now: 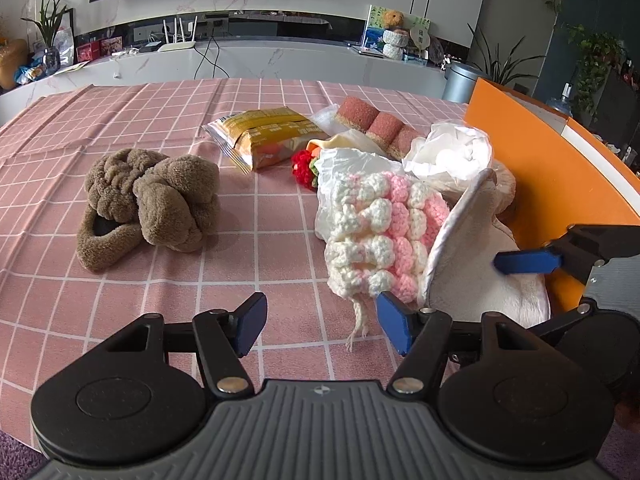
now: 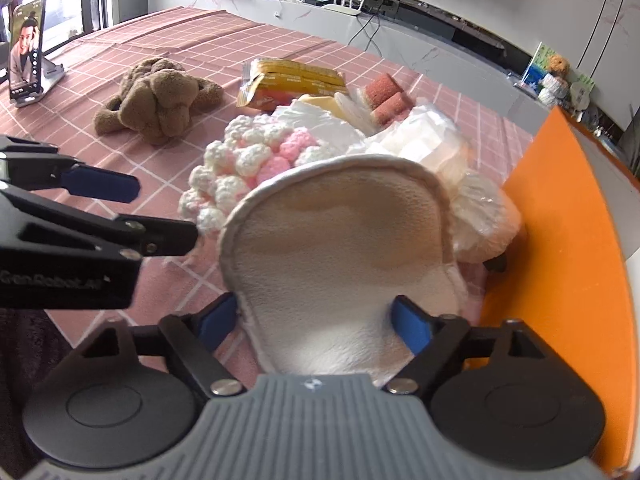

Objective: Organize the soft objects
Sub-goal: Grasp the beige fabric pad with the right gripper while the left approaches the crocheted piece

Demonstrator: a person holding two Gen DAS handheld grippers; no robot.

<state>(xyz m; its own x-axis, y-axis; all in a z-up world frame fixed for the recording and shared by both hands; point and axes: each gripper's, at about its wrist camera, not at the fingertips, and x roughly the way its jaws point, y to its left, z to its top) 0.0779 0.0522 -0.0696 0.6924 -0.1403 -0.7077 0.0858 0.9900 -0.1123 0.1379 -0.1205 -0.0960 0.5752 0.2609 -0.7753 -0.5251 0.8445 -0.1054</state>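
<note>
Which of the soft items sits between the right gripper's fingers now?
The cream plush pad with the silvery piped edge. It stands between the right gripper fingers, while the pink-and-white crochet piece and the brown knotted plush lie farther off.

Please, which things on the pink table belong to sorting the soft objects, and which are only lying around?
For the job:
- cream plush mitt-shaped cloth between the right gripper's fingers
- pink-and-white crocheted knit piece
- brown knotted plush towel
- orange box

Just lying about:
- yellow snack packet
- phone on a stand
- white router
</note>
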